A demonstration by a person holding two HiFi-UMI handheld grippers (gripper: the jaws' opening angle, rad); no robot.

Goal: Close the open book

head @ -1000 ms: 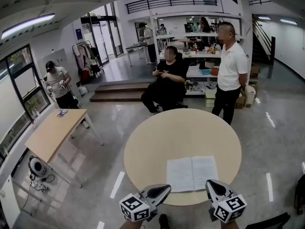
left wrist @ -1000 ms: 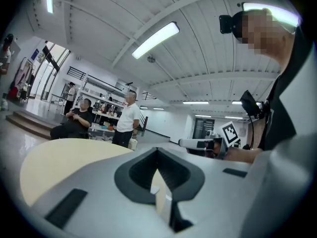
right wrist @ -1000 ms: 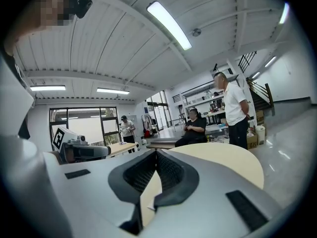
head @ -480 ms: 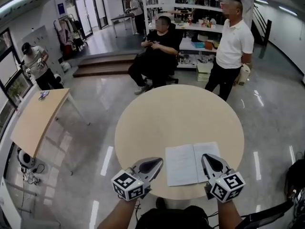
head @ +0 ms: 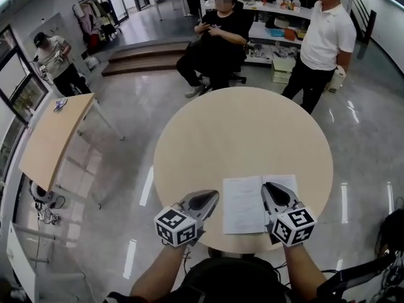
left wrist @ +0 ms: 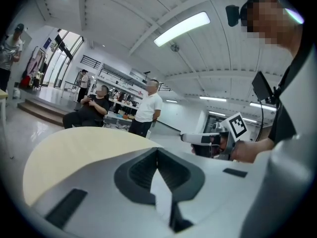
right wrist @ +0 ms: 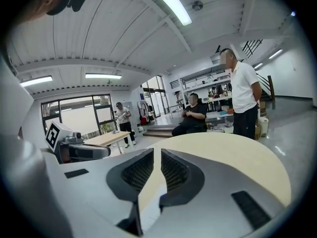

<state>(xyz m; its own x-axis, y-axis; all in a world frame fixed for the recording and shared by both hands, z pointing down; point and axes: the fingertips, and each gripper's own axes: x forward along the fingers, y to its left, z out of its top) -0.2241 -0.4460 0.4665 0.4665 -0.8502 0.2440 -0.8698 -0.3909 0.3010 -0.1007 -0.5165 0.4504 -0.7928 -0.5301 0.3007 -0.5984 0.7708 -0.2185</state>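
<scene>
Lying open on one round table (head: 240, 131), one book (head: 252, 204), two grippers at the near side, left gripper (head: 213, 196) closed and empty, right gripper (head: 267, 187) jaws opening, nothing between.

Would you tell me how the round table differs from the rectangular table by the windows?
The round table is circular; the rectangular table is long and narrow. The round table bears an open book at its near edge; the rectangular table bears only a small object at its far end. Both have pale tan tops.
</scene>
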